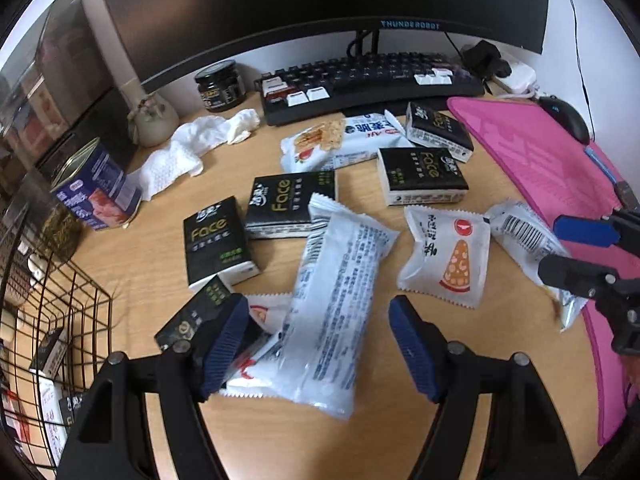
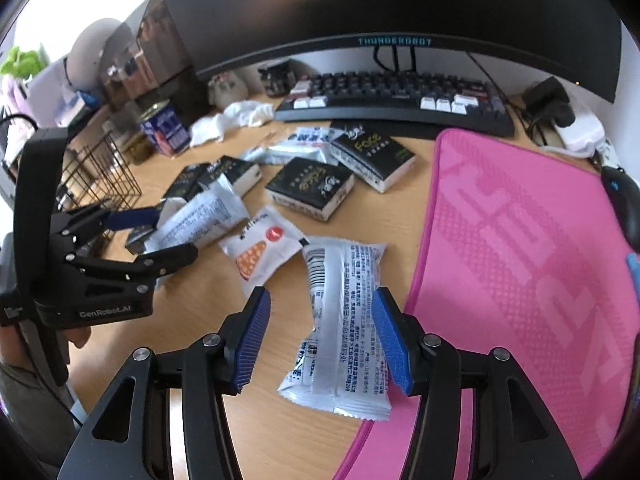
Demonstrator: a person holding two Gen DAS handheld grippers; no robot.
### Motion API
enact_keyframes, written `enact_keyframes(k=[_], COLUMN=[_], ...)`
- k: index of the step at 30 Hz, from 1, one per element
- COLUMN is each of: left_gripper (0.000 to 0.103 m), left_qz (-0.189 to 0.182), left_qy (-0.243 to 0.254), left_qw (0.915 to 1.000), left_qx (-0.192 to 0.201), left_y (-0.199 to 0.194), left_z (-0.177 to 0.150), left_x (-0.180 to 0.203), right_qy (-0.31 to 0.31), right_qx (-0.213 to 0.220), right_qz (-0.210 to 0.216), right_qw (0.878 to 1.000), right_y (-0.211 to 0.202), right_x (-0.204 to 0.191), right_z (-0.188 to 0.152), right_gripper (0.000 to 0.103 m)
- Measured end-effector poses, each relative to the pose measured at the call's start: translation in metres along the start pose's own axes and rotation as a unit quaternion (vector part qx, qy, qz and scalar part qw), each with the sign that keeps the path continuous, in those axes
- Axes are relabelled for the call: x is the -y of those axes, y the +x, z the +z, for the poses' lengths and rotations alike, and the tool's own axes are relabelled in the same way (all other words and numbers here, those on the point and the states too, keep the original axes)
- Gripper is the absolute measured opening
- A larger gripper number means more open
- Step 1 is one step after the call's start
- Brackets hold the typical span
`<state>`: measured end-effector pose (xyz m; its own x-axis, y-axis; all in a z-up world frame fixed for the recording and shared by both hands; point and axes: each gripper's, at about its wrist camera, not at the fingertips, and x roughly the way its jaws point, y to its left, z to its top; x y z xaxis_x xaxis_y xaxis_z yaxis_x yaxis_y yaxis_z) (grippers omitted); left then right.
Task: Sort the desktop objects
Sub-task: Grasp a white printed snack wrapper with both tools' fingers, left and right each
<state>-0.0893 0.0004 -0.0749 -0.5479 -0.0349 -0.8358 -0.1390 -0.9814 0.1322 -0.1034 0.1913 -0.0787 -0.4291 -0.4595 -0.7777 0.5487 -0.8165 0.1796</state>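
At far left I see the wire basket [image 1: 60, 320] with a few packs inside. My left gripper [image 1: 316, 344] stands wide, straddling a long white snack packet [image 1: 340, 312] without pressing it. Right of that, my right gripper [image 2: 318, 336] is partly open around another white snack packet [image 2: 344, 320] beside the pink mat [image 2: 520, 260].

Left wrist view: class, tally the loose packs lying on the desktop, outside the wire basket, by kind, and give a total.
Black Face tissue packs: 5 (one partly hidden)
White snack packets: 5 (one mostly covered)
Total: 10
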Motion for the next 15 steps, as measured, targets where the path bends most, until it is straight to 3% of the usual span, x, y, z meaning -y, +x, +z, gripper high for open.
enact_keyframes(k=[12,13,14,15], left_gripper=[0.076,0.069,0.046,0.043], left_qz=[-0.009,-0.016,-0.029,-0.043], left_qy=[0.003,-0.001,-0.007,-0.012], left_qw=[0.9998,0.9998,0.9995,0.9989], left_qx=[-0.015,-0.013,-0.014,-0.017], left_y=[0.023,0.023,0.023,0.023], left_z=[0.012,0.013,0.013,0.014], left_x=[-0.003,-0.004,-0.005,-0.007], right_qy=[-0.006,-0.007,-0.007,-0.008], right_qx=[-0.02,-0.021,-0.022,-0.021], right_qz=[-0.013,-0.013,-0.013,-0.013], right_qw=[1.0,1.0,1.0,1.0], right_y=[0.022,0.023,0.024,0.025], right_x=[0.0,-0.001,-0.001,-0.002], right_z=[0.001,0.001,0.001,0.001], right_gripper=[0.053,0.053,0.053,0.053])
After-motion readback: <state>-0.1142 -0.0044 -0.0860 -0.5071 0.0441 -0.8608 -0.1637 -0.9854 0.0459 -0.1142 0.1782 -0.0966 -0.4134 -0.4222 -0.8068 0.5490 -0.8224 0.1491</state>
